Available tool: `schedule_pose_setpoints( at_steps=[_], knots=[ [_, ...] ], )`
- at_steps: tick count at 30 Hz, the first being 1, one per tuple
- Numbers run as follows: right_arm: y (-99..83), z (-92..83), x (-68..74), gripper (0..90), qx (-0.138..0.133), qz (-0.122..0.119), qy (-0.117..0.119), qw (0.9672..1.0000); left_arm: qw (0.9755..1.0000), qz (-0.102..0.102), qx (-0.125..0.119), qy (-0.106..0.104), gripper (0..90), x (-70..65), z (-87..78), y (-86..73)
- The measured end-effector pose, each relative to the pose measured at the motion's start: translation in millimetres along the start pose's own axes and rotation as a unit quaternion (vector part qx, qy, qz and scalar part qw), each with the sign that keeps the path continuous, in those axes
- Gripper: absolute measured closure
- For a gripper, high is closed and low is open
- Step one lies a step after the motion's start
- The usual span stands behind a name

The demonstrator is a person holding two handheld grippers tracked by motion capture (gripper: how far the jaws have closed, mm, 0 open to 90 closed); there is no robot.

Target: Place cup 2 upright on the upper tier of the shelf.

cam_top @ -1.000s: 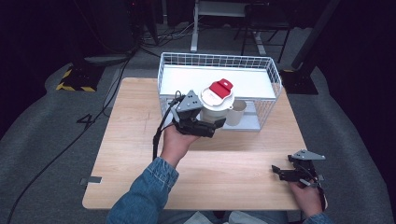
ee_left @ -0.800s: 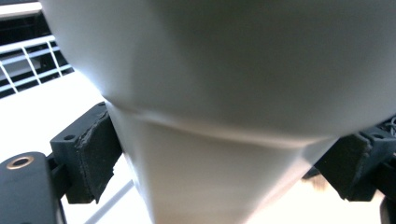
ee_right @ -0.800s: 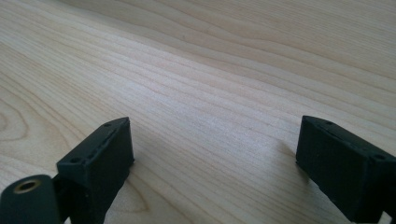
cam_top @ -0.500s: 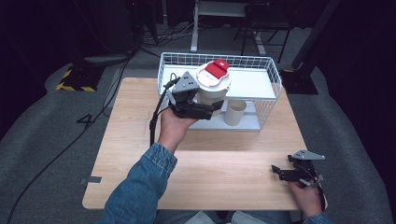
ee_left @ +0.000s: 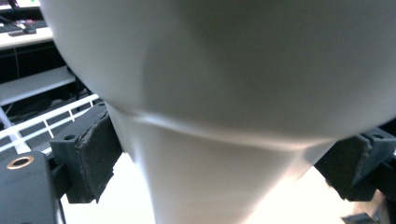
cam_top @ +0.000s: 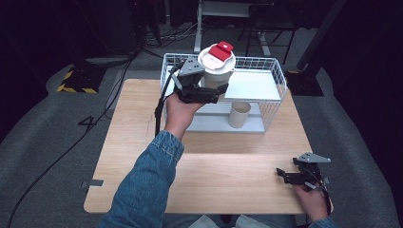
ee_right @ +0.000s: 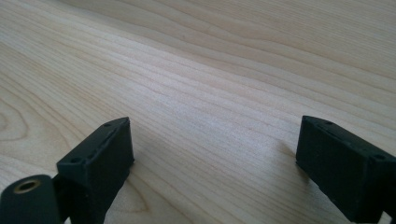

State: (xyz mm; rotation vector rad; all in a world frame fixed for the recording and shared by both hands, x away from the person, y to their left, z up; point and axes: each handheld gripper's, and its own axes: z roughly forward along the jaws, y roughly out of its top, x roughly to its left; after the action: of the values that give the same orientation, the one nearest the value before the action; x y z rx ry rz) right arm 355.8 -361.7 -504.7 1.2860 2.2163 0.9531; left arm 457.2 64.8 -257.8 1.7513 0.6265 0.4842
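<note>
One sign can be read — a dark figure "4" (cam_top: 89, 124) on the grey floor (cam_top: 43, 156), just left of the table (cam_top: 228, 185). The cup lid's red label is too small to read.

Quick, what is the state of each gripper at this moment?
Left gripper: closed on the white cup with a red lid, lifted over the wire basket.
Right gripper: open, holding nothing, over the wooden table.

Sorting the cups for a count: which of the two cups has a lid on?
The white cup held in the left gripper, lifted over the wire basket, has a white lid with a red tab. The smaller tan cup standing in the basket is open-topped.
</note>
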Motion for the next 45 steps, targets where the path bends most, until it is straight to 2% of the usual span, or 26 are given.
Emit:
schedule_pose_setpoints(
  at_steps=[9,14,20,25,28,35,45],
  knots=[
    [0.0,0.0,-0.1,11.4,0.0,0.0,0.001,1.0,0.9994,-0.015,-0.006,0.029,11.4,13.8,18.3,9.9],
    [0.0,0.1,-0.1,11.4,0.0,0.0,0.001,1.0,0.9985,-0.015,-0.01,0.051,11.4,20.9,27.1,14.1],
    [0.0,0.1,-0.1,11.4,0.0,0.0,0.001,1.0,0.9969,-0.038,-0.013,0.068,11.3,29.4,39.7,14.6],
    [0.1,0.2,0.0,11.4,-0.001,0.001,0.001,1.0,0.9956,-0.034,0.0,0.088,11.4,34.6,50.1,11.6],
    [0.1,0.1,0.0,11.4,-0.001,0.001,0.001,1.0,0.9944,-0.039,0.008,0.098,11.3,38.2,56.1,8.6],
    [0.1,0.1,0.0,11.4,-0.001,0.001,0.001,1.0,0.9928,-0.054,0.015,0.106,11.3,44.0,66.0,0.2],
    [0.1,0.1,0.1,11.5,-0.001,0.001,0.001,1.0,0.9915,-0.071,0.026,0.106,11.3,49.4,73.8,-10.8]
  ],
)
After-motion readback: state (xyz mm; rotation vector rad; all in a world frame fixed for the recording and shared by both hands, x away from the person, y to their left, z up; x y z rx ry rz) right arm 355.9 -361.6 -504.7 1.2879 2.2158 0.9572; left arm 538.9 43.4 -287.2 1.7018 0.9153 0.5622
